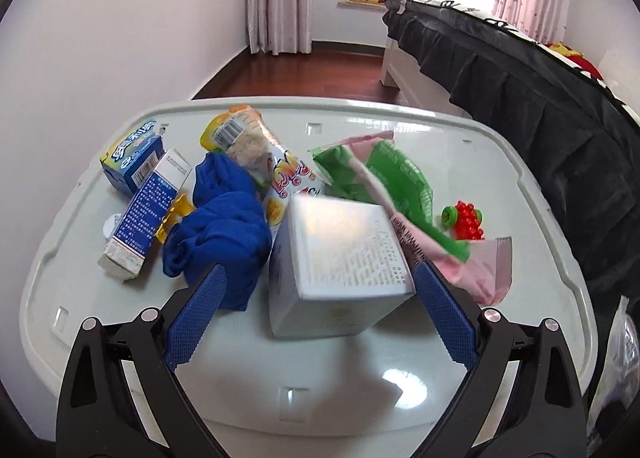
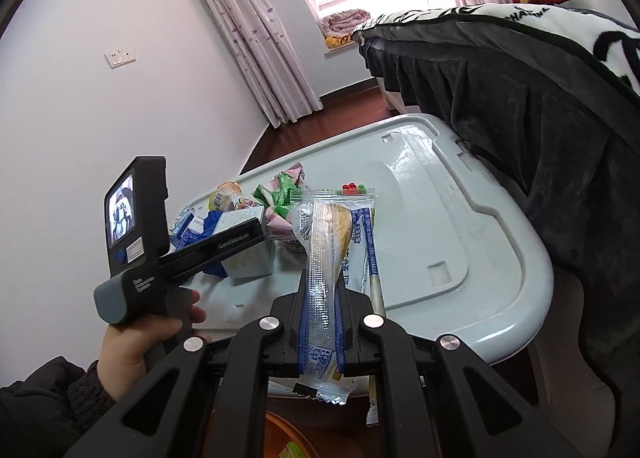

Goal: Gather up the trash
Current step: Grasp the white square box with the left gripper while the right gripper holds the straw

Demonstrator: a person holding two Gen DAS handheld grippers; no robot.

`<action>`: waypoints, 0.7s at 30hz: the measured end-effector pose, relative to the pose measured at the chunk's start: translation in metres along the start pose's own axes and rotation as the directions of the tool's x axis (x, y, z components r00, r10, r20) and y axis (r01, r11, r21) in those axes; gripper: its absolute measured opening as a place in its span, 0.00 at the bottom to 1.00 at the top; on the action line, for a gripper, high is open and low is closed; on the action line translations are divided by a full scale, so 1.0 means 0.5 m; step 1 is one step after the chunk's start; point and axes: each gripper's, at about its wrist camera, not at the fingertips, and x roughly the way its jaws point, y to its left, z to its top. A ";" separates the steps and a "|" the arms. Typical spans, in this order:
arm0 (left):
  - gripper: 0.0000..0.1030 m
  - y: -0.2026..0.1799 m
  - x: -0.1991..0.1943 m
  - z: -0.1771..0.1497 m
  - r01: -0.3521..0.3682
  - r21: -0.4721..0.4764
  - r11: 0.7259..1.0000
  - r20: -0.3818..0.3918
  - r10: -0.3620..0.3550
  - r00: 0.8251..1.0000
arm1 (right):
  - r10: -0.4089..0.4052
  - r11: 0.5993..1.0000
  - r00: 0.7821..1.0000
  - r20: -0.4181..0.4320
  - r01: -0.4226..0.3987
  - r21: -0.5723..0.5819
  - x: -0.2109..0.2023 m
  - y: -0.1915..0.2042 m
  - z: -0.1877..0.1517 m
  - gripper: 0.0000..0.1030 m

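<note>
Two hand-held grippers in play. Right hand-held gripper (image 2: 320, 322) is clamped tight on a clear plastic wrapper (image 2: 334, 242) with blue print down its edges; something pale yellowish shows inside. The wrapper stands upright between the blue pads, its top sealed edge above the fingertips and its bottom end hanging out below them. It's up off the counter (image 2: 460, 242), near the counter's front edge.

Left hand-held gripper (image 1: 320, 298) is wide open, nothing gripped. A white box (image 1: 340, 266) with small printed text on its top sits between the two blue pads (image 1: 196, 318), closer to the right pad; I can't tell whether either pad touches it. The box looks motion-blurred.

The rest of the trash is on the pale grey-green plastic counter, beyond the left gripper:
- crumpled blue cloth (image 1: 224, 226), just left of the white box, partly behind the left pad
- blue-and-white carton (image 1: 144, 218) lying flat, far left, with a blue snack box (image 1: 132, 156) behind it
- tall snack bag (image 1: 260, 150) with a barcode, behind the cloth
- green-and-pink wrapper (image 1: 384, 182), behind and right of the white box
- red beaded toy (image 1: 466, 220), further right

In the right wrist view, the person's left hand (image 2: 132, 342) grips the left gripper's handle. A bed with a dark skirt (image 2: 520, 118) is right beside the counter.
</note>
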 end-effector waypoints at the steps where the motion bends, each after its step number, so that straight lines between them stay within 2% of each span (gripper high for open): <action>1: 0.90 -0.005 0.002 -0.001 0.000 0.010 1.000 0.002 0.000 1.000 | 0.002 1.000 1.000 0.000 -0.002 0.000 -0.001 -0.001 0.000 0.09; 4: 0.90 -0.011 -0.004 -0.005 0.002 0.022 1.000 0.028 -0.003 1.000 | 0.009 1.000 1.000 -0.004 -0.009 -0.004 0.001 -0.003 -0.001 0.09; 16: 0.90 -0.015 0.039 -0.003 -0.036 0.020 0.999 -0.003 0.036 0.999 | 0.036 0.999 0.999 0.001 -0.036 -0.003 -0.007 -0.009 -0.001 0.10; 18: 0.90 -0.012 0.054 -0.001 -0.024 0.004 1.000 -0.019 0.024 1.000 | 0.038 0.999 0.999 0.002 -0.038 -0.006 -0.009 -0.009 0.000 0.10; 21: 0.81 -0.007 0.071 0.002 -0.009 -0.016 1.000 -0.037 0.008 0.999 | 0.040 0.999 0.999 0.002 -0.040 -0.003 -0.009 -0.011 0.000 0.10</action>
